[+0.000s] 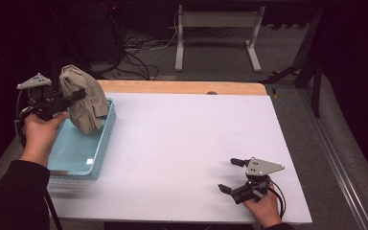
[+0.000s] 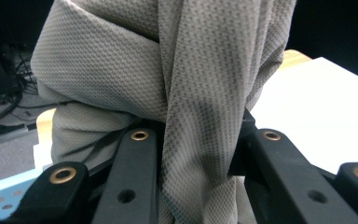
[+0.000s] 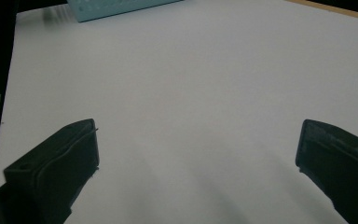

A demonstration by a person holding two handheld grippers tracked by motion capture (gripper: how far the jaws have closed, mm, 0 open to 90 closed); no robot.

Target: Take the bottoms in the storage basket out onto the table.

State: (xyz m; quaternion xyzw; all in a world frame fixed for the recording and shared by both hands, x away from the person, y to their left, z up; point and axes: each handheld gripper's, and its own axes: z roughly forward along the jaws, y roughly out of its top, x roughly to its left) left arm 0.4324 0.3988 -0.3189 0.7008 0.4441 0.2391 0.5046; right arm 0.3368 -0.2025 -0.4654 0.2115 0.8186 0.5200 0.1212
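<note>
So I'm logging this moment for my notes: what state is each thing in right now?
Grey cloth: bunched, hanging in the air over the basket, clamped in the left claw.
Blue basket: upright at the table's left edge, its visible floor bare.
Left claw: shut on the cloth.
Right claw: open, holding nothing, low over the white table.

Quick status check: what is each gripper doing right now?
Left gripper: shut on the grey cloth, held above the blue basket.
Right gripper: open, holding nothing, over the white table.
</note>
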